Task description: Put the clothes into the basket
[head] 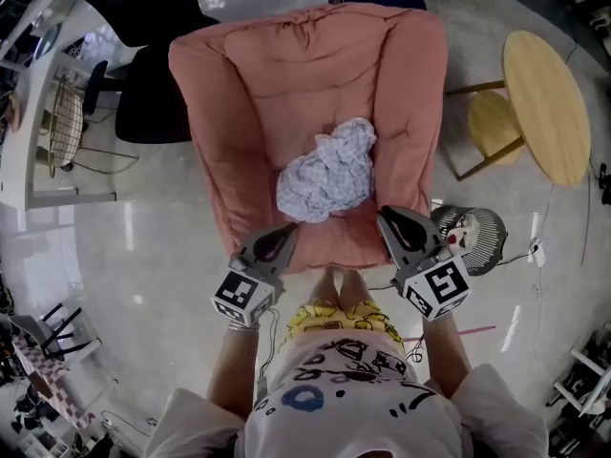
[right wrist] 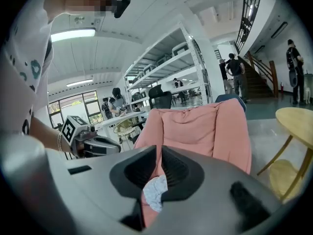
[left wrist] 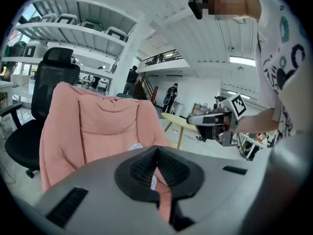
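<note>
A crumpled bundle of pale patterned clothes (head: 329,172) lies on the seat of a pink armchair (head: 286,74). It also shows low between the jaws in the right gripper view (right wrist: 155,192), and as a small white bit in the left gripper view (left wrist: 134,146). My left gripper (head: 286,229) (left wrist: 156,153) hangs at the chair's front edge, left of the bundle, shut and empty. My right gripper (head: 385,216) (right wrist: 159,155) hangs at the front edge to the right, jaws together with nothing held. A round wire basket (head: 487,222) stands on the floor just right of the right gripper.
A round wooden table (head: 544,103) and a wooden stool (head: 492,122) stand right of the armchair. A black office chair (head: 153,103) is at its left, with a white shelf and a wire chair (head: 65,122) beyond. My legs are right behind the grippers.
</note>
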`<state>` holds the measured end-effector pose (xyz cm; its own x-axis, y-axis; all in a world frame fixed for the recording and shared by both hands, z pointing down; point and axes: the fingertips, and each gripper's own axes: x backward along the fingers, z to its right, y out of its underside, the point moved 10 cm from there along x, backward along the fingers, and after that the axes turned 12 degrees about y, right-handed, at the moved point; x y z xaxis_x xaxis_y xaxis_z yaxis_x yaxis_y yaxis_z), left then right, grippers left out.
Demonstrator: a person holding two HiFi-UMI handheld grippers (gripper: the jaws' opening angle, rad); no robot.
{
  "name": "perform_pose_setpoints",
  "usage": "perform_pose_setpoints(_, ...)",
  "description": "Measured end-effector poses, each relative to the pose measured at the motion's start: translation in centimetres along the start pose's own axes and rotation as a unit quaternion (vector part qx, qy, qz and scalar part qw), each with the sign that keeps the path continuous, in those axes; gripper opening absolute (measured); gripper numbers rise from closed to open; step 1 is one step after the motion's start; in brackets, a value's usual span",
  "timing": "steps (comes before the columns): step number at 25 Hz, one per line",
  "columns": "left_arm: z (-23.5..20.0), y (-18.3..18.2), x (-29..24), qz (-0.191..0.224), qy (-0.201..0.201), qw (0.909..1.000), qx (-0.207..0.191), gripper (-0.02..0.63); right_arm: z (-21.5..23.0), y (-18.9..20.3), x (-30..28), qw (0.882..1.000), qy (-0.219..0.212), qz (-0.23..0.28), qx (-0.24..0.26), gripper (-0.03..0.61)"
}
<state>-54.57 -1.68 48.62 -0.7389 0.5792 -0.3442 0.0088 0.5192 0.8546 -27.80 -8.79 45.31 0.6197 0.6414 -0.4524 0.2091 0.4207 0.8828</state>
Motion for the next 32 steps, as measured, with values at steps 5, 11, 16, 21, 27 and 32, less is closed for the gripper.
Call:
perform_pose_setpoints(5,-1.9,3.6,-2.8,-0.004,0.014,0.9998,0.015,0.005,0.1,2.7,-3.3,0.999,-0.032,-0.022,-0.002,0.031)
perform_pose_setpoints(11,-4.4,7.3,-4.8,0.002,-0.012,0.9995,0.031,0.005,0.6,5.6,-6.7,0.997,-0.068,-0.037,-0.006,0.031)
perform_pose_setpoints(16,-7.1,9.6,-6.5,0.005,-0.050,0.9979,0.041,0.005,1.8,8.8,-10.2,0.995,-0.082,-0.056,0.007,0.031)
perform_pose_setpoints(21,-9.6,12.9,-9.0,-0.018,-0.091,0.9948,0.042,0.010,2.9,13.1,-13.0,0.992,-0.097,-0.083,0.011,0.032)
perform_pose_setpoints(27,-13.6,17.0,-10.6,-0.048,-0.149,0.9863,0.051,0.255,3.0,16.2,-15.9,0.990,-0.103,-0.093,0.009,0.032)
perform_pose_setpoints(32,-15.4,20.8,-12.3,-0.069,-0.174,0.9794,0.075,0.312,3.3,18.5,-16.5,0.988,-0.138,-0.068,-0.006,0.032)
